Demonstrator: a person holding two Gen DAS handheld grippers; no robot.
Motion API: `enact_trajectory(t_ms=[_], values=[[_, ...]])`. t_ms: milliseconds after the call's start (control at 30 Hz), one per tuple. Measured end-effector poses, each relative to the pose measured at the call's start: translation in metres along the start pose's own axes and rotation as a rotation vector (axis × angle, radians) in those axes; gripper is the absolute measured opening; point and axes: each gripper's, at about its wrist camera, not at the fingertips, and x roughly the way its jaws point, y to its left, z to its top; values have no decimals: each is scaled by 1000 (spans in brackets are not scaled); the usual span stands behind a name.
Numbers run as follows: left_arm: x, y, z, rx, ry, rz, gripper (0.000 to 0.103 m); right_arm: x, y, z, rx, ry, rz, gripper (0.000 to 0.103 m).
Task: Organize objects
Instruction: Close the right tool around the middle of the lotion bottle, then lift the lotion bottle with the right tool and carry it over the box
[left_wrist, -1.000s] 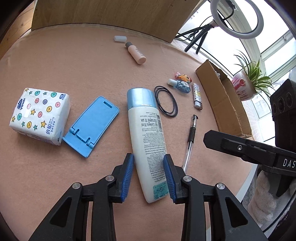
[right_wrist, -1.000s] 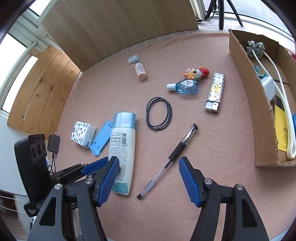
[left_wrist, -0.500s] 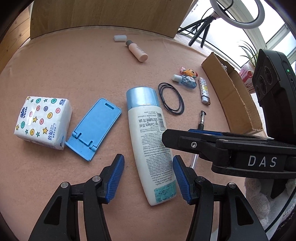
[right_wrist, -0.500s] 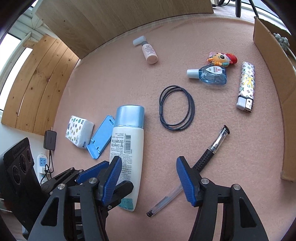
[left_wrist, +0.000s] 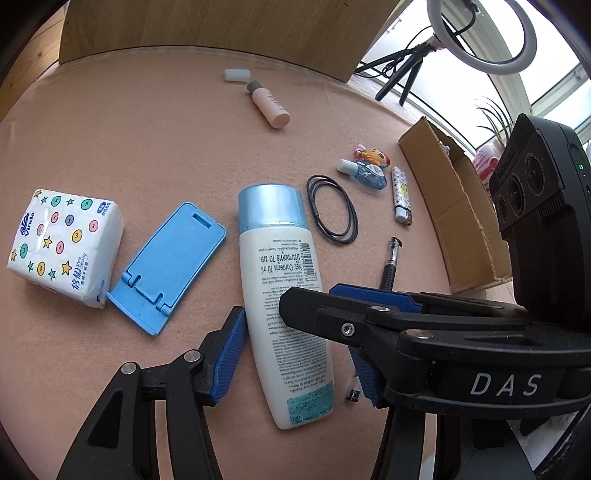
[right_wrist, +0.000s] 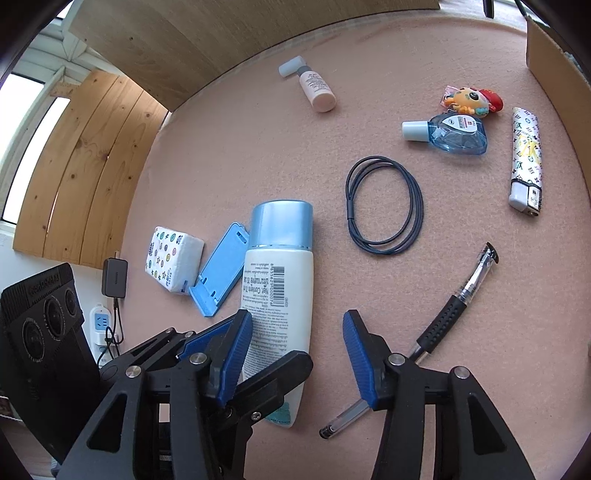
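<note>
Left gripper (left_wrist: 299, 350) is straddling the near end of the lotion bottle (left_wrist: 284, 306), jaws half open with a gap either side, gripping nothing. Bottle is lying flat, long axis running near-to-far, blue cap far. Right gripper (right_wrist: 297, 356), jaws just closing and empty, is crowding in from the right, pen (right_wrist: 439, 325) outside its right finger.

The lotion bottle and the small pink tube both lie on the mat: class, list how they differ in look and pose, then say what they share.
1. The lotion bottle is white and much larger; the small pink tube is peach-pink.
2. The bottle has a wide light-blue cap; the tube has a small pale cap on a grey neck.
3. The bottle lies between the left gripper's fingers; the tube lies far off, near the wooden board.

Shared: both lie flat on the pink mat.
</note>
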Motion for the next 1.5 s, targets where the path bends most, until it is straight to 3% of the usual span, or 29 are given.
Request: enact_trajectory(t_ms=[67, 367, 700, 1033, 1500], values=[[0, -3, -2, 7, 1, 1, 50, -1, 5, -1, -16, 6, -12, 36], [-9, -25, 0, 25, -32, -9, 50, -27, 6, -5, -37, -46, -30, 36], [-18, -80, 15, 96, -79, -30, 50, -79, -14, -3, -24, -144, -41, 36], [-10, -155, 34, 196, -98, -65, 49, -134, -59, -9, 15, -238, -52, 36], [37, -253, 52, 296, -79, -117, 49, -189, -137, 0, 97, -323, -96, 36]])
